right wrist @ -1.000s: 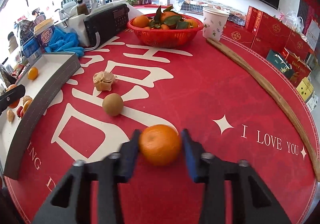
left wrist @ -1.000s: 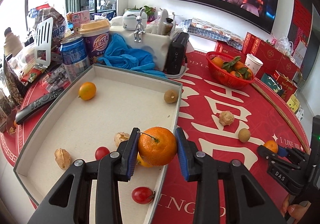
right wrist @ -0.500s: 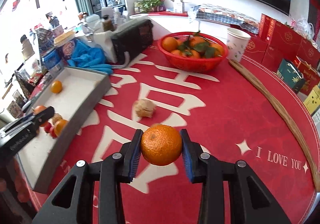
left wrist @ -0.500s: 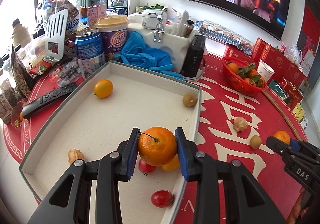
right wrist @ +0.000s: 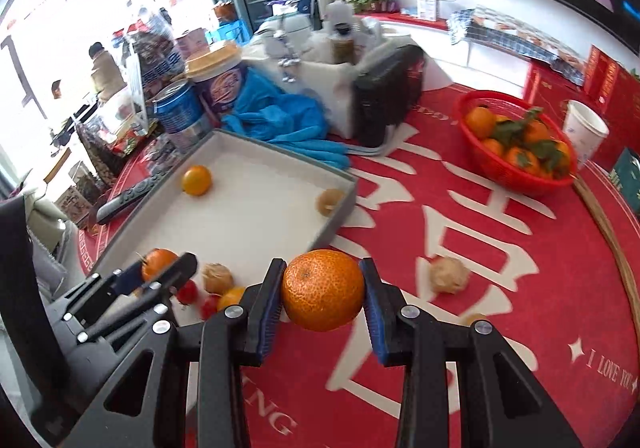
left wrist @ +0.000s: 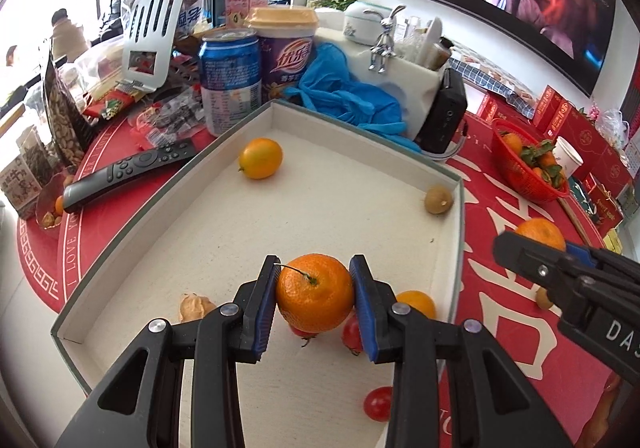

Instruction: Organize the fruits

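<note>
Both hands have travelled toward the grey tray (left wrist: 460,208) since a second ago. Our left claw (left wrist: 314,298) clamps a stemmed tangerine (left wrist: 315,292) above the tray's near end; our right claw (right wrist: 323,296) grips a second tangerine (right wrist: 323,290) just outside the tray wall. We judge release comes next, avoiding the cherry tomatoes (left wrist: 352,334), walnut (left wrist: 195,307) and each other.

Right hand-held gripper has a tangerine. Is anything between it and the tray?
Only the tray's near wall stands between. The tangerine in the right hand-held gripper looks raised above it. Inside, the left hand-held gripper and small fruits crowd the near corner.
</note>
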A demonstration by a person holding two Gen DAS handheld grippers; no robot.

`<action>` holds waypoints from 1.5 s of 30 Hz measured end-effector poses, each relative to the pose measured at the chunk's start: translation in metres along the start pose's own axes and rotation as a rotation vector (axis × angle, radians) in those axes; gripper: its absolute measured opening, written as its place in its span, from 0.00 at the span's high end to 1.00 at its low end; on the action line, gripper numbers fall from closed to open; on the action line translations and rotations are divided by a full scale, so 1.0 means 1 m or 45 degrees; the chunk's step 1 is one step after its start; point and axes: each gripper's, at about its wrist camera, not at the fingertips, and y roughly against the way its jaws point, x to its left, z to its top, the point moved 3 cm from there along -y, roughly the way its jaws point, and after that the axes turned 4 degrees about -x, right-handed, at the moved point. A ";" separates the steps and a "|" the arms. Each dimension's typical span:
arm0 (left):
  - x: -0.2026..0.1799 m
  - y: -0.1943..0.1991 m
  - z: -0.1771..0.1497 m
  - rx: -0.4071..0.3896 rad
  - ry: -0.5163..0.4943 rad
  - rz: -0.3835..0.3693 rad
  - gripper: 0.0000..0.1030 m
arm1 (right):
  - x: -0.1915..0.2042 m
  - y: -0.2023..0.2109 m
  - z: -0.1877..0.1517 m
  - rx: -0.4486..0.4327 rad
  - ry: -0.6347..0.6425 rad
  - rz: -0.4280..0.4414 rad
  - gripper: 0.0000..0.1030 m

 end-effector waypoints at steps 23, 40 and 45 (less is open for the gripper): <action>0.006 -0.007 0.000 0.082 -0.016 0.177 0.00 | 0.048 -0.047 0.020 0.146 0.091 0.052 0.00; 0.001 -0.002 -0.001 0.058 -0.011 0.133 0.00 | 0.051 -0.035 0.017 0.157 0.253 -0.129 0.00; 0.000 -0.004 -0.002 0.070 -0.009 0.125 0.00 | 0.050 -0.036 0.016 0.165 0.250 -0.131 0.00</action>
